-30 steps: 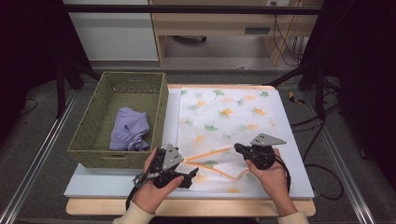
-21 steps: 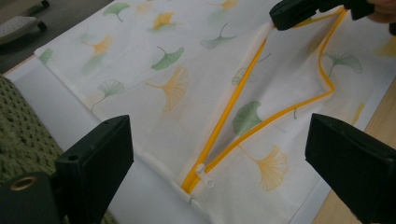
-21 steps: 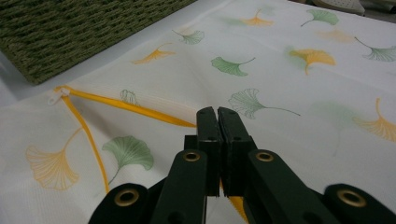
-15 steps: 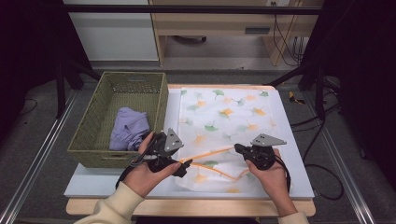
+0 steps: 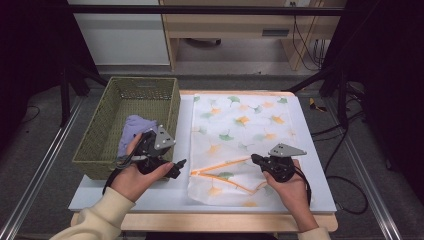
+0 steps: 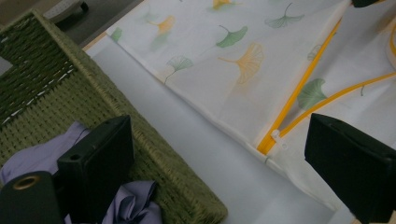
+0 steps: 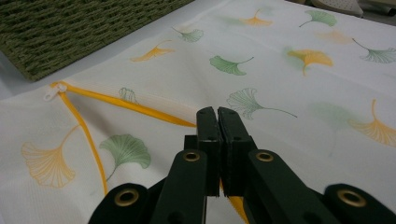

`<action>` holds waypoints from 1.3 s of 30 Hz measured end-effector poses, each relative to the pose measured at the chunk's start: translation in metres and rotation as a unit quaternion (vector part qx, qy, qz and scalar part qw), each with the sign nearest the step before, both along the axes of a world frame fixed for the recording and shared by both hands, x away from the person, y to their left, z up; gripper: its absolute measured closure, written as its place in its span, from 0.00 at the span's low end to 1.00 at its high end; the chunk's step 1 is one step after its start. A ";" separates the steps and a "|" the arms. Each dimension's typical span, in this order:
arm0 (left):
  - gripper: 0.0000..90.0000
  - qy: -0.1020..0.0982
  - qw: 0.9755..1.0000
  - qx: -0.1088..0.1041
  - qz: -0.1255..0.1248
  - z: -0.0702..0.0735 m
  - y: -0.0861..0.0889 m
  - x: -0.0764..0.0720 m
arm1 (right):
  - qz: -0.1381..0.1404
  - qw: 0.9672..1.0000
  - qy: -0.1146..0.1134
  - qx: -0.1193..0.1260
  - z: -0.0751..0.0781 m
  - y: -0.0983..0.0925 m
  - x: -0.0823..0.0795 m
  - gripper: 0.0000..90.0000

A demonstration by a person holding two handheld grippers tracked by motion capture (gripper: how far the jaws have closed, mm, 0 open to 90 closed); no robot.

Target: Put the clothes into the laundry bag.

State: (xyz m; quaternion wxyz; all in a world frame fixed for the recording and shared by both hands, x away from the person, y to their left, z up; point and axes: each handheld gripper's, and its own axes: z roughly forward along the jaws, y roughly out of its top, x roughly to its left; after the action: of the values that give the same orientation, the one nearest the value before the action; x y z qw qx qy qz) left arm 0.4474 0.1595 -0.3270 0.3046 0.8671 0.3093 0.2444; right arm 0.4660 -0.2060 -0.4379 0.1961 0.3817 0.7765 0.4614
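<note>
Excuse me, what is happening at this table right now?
A person works on a white mesh bag printed with leaves, lying flat on the table. The right gripper is shut on the yellow edge of the bag's unzipped opening. The left gripper, jaws open and empty, hovers between the bag and a green basket holding a lavender cloth.

The left gripper (image 5: 176, 167) is held up in the person's left hand (image 5: 135, 177), jaws spread wide with nothing between them, pointing right. The right gripper (image 5: 254, 159) sits low in the right hand (image 5: 292, 187), jaws pressed together, pointing left. Both forearms come in from the near edge, the left in a cream sleeve (image 5: 95, 217).
</note>
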 end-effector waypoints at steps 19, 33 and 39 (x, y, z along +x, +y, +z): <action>0.08 -0.005 1.000 0.001 0.011 0.013 0.018 0.003 | 0.001 1.000 -0.001 -0.003 0.000 0.001 0.000 0.98; 0.08 0.003 0.999 0.020 0.031 0.017 0.029 0.016 | 0.004 1.000 -0.001 -0.006 -0.001 0.001 -0.001 0.98; 0.08 0.009 0.998 0.031 0.052 0.021 0.037 0.027 | 0.005 1.000 0.001 -0.011 -0.002 0.002 0.000 0.98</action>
State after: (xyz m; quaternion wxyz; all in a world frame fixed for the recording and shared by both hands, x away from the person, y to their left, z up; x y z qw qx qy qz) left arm 0.4743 0.1960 -0.3056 0.2616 0.8610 0.3488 0.2621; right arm 0.4658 -0.2042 -0.4403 0.1974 0.3758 0.7836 0.4537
